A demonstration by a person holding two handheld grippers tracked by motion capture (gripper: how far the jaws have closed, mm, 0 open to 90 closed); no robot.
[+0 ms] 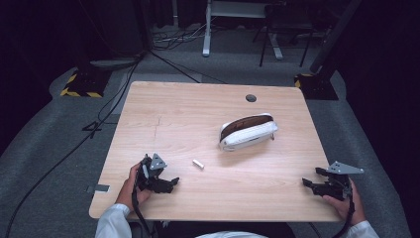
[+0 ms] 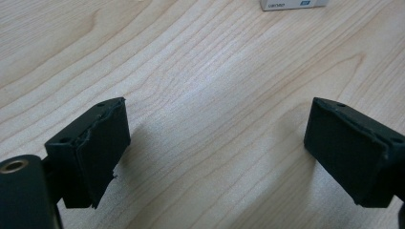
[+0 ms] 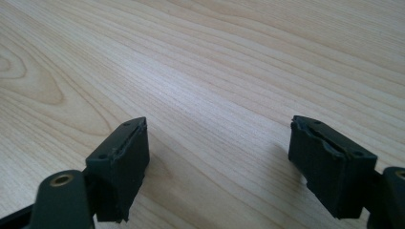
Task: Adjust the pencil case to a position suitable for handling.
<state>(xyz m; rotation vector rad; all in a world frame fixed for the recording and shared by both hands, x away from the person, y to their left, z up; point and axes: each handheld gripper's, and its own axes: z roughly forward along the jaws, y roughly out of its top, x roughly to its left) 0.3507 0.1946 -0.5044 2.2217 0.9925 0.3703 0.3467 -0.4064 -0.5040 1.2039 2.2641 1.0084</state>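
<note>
A white pencil case (image 1: pixel 247 132) with its zip open lies on its side right of the table's middle. A small white eraser-like block (image 1: pixel 198 163) lies on the wood nearer me; its lower edge also shows at the top of the left gripper view (image 2: pixel 293 4). My left gripper (image 1: pixel 171 182) rests low at the near left, a short way from the block, jaws spread wide over bare wood (image 2: pixel 217 148). At the near right edge my right gripper (image 1: pixel 308 182) is open too, with only wood between its jaws (image 3: pixel 217 162).
The wooden table (image 1: pixel 188 109) has a round cable hole (image 1: pixel 251 98) at the back. Cables run over the grey floor at the left, and stand feet with yellow-black tape (image 1: pixel 79 89) sit behind the table.
</note>
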